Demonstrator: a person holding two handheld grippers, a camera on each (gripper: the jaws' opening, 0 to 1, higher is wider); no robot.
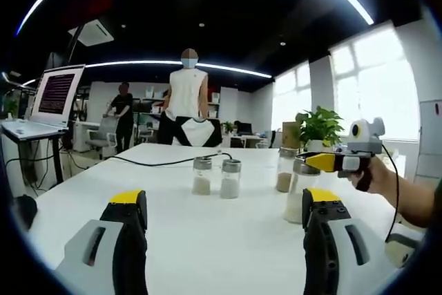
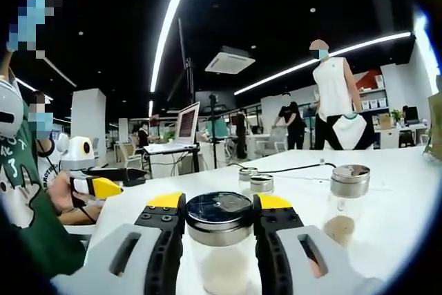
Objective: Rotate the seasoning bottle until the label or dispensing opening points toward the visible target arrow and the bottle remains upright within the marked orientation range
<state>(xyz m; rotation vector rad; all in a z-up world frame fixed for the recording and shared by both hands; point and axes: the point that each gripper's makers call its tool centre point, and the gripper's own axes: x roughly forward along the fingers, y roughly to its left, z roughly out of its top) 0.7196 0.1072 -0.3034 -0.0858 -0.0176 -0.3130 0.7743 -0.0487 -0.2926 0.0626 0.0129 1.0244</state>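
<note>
The seasoning bottle point(image 2: 222, 264), clear glass with a silver lid and white powder inside, stands upright on the white table point(image 2: 404, 191). My right gripper point(image 2: 219, 202) is shut on it just under the lid, one yellow-tipped jaw at each side. From the left gripper view the same bottle point(image 1: 297, 204) is at the right, with the right gripper point(image 1: 322, 162) reaching in at its lid. My left gripper point(image 1: 224, 198) is open above the table, nothing between its jaws. In the right gripper view the left gripper point(image 2: 97, 186) hangs at the left in a hand.
Two more shakers point(image 1: 202, 175) point(image 1: 230, 178) stand mid-table, and one with brown powder point(image 2: 347, 202) is beside the held bottle. A black cable point(image 1: 148, 163) crosses the table. A laptop point(image 1: 56, 94) sits left, a plant point(image 1: 319, 128) right. People point(image 1: 187, 101) stand behind.
</note>
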